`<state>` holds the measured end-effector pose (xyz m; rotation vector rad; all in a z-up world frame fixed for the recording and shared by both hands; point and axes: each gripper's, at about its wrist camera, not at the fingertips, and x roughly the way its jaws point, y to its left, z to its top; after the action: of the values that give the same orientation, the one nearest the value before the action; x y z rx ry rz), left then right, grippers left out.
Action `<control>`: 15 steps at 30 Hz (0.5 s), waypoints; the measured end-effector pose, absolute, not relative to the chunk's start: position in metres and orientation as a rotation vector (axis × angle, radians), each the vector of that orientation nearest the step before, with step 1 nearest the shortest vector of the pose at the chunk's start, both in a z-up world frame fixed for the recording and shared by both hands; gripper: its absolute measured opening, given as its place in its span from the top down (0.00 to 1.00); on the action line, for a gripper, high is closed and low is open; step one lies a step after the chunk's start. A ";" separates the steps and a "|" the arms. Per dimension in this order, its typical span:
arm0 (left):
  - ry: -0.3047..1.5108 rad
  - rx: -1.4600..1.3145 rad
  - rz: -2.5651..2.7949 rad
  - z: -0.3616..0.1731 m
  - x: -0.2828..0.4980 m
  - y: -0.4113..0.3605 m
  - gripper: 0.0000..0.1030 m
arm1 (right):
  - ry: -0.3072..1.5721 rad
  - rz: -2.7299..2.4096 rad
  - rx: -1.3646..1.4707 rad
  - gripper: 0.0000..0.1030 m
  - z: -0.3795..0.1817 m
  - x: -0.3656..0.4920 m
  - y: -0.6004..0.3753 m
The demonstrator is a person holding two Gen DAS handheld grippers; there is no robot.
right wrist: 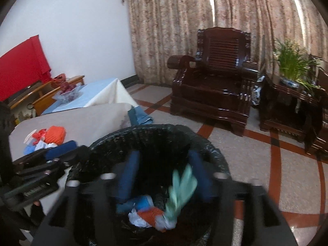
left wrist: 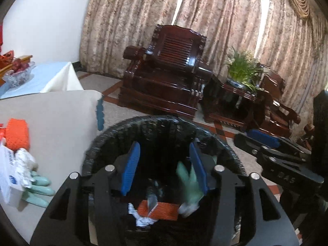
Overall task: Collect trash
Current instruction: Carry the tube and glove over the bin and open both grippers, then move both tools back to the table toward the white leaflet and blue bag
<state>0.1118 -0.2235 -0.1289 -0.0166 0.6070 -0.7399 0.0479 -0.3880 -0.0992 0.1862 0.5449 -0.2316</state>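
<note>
Pale green glove (left wrist: 189, 186), limp and motion-blurred, fingers up, hangs inside the black-lined bin (left wrist: 114, 135) below both hand-held grippers. Left hand-held gripper (left wrist: 164, 164) released, pads apart; right hand-held gripper (right wrist: 166, 176) likewise spread, empty. Orange mesh (left wrist: 160, 210) lies beneath.

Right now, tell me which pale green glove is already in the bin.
The blurred pale green glove inside the black-lined bin, beside the left gripper's right finger. The other green glove lies on the table among remaining trash.

Daylight glowing through curtains (left wrist: 215, 20), dim bin interior (left wrist: 162, 164), falling green glove (right wrist: 182, 186) motion-blurred, fisheye bending and dark vignette at edges
</note>
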 end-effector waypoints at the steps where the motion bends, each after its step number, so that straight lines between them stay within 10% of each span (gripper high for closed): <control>1: 0.599 -0.016 -0.723 -0.126 0.113 -0.218 0.36 | 0.535 -0.256 0.189 0.11 -0.098 0.047 -0.388; 7: 0.521 0.013 -0.568 -0.108 0.114 -0.155 0.14 | 0.503 -0.254 0.234 0.06 -0.088 0.050 -0.378; 15: 0.481 0.004 -0.313 -0.086 0.115 -0.048 0.12 | 0.484 -0.097 0.210 0.06 -0.081 0.081 -0.316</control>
<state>0.1150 -0.0475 -0.0865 0.0038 0.4809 -0.3127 0.0806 -0.3160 -0.0805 0.2098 0.4837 -0.0966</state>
